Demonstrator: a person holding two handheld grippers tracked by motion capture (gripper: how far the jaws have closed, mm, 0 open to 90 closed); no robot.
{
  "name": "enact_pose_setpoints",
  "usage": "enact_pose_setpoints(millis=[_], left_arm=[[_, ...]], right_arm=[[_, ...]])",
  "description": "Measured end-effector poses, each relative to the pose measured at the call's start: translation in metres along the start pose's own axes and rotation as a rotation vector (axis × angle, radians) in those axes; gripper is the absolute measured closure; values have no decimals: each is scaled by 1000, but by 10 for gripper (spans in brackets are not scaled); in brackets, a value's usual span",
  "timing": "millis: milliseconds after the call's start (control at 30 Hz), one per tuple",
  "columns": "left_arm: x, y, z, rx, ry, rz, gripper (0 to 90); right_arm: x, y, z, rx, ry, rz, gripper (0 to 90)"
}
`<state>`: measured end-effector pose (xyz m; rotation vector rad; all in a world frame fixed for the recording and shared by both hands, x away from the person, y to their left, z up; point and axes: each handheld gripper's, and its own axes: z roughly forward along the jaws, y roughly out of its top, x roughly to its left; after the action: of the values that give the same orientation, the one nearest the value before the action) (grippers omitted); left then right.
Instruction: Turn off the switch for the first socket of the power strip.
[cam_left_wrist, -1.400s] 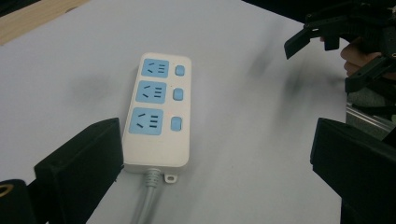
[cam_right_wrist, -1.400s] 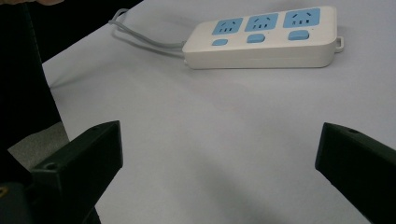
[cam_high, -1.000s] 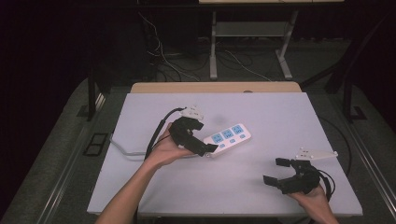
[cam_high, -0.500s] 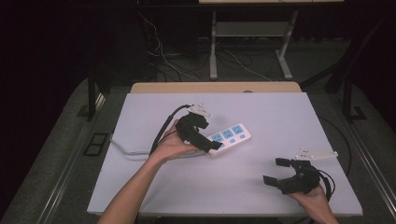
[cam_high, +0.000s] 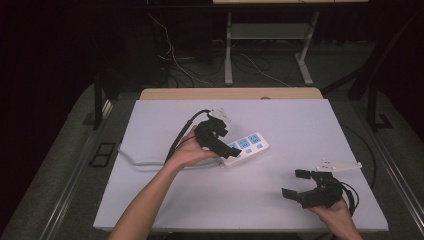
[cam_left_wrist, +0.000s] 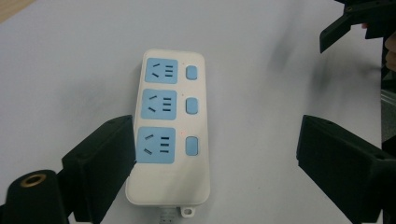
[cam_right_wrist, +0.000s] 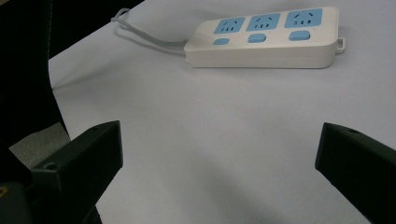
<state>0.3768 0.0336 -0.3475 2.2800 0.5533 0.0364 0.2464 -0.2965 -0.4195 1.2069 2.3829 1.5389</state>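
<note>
Table (cam_high: 150, 200) with a pale lavender top, a tan wooden strip (cam_high: 230, 93) along its far edge, dark floor around it. Off the table's left side, a small dark grid-like object on the grey floor (cam_high: 101, 153); what it is I cannot tell. Behind the table, loose cables (cam_high: 175, 65) and the white legs of another stand (cam_high: 228, 50).

Left of centre: a grey cord (cam_high: 137, 158) runs in a curve across the tabletop toward the power strip; the person's left hand (cam_high: 187, 150) lies over part of it. Left gripper (cam_high: 227, 145) held in that hand, jaws pointing right and spread wide, nothing between them gripped. In the left gripper view the white power strip (cam_left_wrist: 169, 126) lies flat between the two jaws: the near jaw sits just beside the strip's long edge by the lowest blue socket (cam_left_wrist: 156, 145); whether it touches I cannot tell. The other jaw stands well clear on the far side. Three blue sockets, each with a blue switch (cam_left_wrist: 192, 145) beside it; a small hanging tab (cam_left_wrist: 187, 212) by the cord end.

Centre: power strip in the high view (cam_high: 247, 146), angled, partly covered by the left gripper.

Right: right gripper (cam_high: 295, 184) near the table's front right corner, held by the right hand (cam_high: 335, 212), jaws wide apart and empty, bare tabletop between them. A white three-cornered plate (cam_high: 340, 164) sits on top of it. The right gripper view looks across open table at the strip (cam_right_wrist: 264, 39) and its cord (cam_right_wrist: 140, 35), well apart from the jaws.
</note>
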Motion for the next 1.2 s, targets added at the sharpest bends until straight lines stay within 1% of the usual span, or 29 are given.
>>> enact_pose_setpoints(millis=[333, 600, 633, 667, 867, 1033, 1100, 1133, 1167, 1200], left_arm=[[7, -1, 8, 17, 2, -11, 149], [13, -2, 16, 16, 4, -18, 258], [13, -2, 17, 14, 5, -22, 284], [14, -2, 18, 15, 5, -22, 284], [17, -4, 24, 21, 4, -26, 356], [19, -5, 29, 25, 1, -28, 437], [19, -5, 31, 24, 5, -27, 490], [20, -5, 32, 21, 7, -31, 559], [21, -6, 33, 18, 5, -34, 559], [21, -6, 34, 14, 7, -41, 594]], right_arm=[[0, 0, 0, 1, 0, -2, 6], [0, 0, 0, 7, 1, -5, 6], [0, 0, 0, 7, 1, -5, 6], [0, 0, 0, 7, 1, -5, 6], [0, -1, 1, 13, -1, -8, 5], [0, -1, 1, 14, 0, -8, 6], [0, -1, 1, 15, 0, -9, 5], [0, -1, 1, 16, 0, -9, 6], [0, -1, 1, 16, 0, -9, 6], [1, -1, 1, 17, 0, -10, 6]])
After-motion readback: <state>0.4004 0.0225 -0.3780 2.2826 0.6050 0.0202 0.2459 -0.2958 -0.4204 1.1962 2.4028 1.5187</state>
